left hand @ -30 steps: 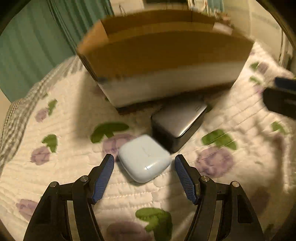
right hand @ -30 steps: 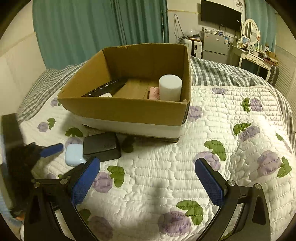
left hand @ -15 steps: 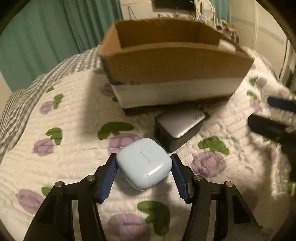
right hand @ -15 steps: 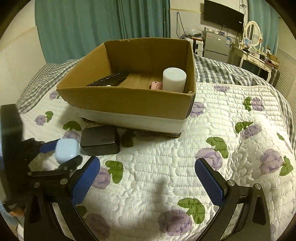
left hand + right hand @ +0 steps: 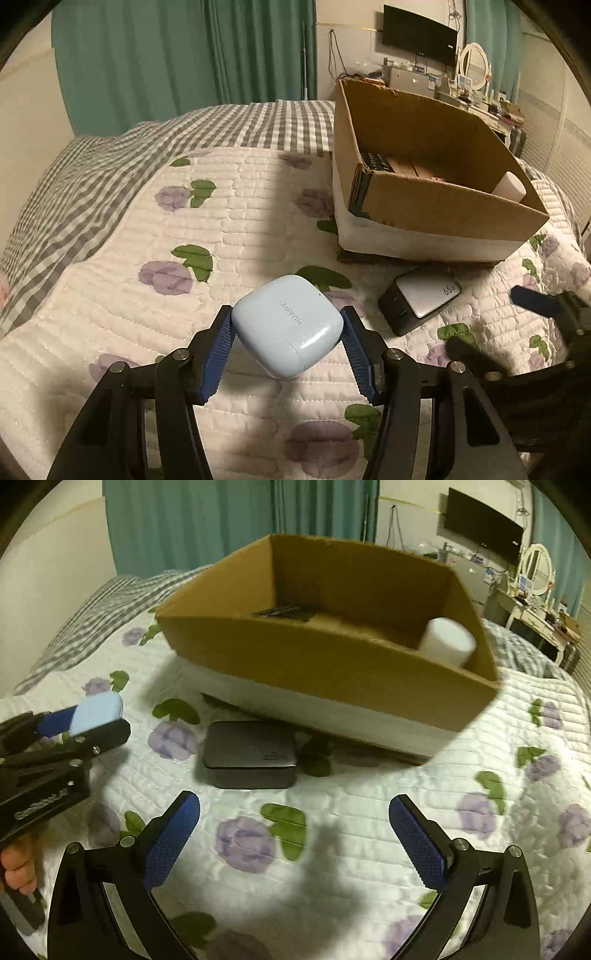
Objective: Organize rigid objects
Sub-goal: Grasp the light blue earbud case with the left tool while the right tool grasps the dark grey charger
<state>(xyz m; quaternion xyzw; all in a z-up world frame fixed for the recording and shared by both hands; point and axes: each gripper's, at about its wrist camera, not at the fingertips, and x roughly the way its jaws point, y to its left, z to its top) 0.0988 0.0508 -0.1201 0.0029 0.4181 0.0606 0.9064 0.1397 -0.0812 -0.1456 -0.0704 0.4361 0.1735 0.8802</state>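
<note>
My left gripper is shut on a pale blue earbud case and holds it above the quilt; the case also shows in the right wrist view. A dark power adapter lies on the quilt in front of the cardboard box, and shows in the right wrist view. My right gripper is open and empty, a little short of the adapter. The box holds a white cylinder and a black remote.
The bed has a white quilt with purple flowers and a grey checked blanket behind. Green curtains hang at the back. A dresser with a mirror stands at the far right.
My left gripper closed on the blue case and lifted it off the quilt, swinging left. My right gripper moved in closer to the adapter and the box.
</note>
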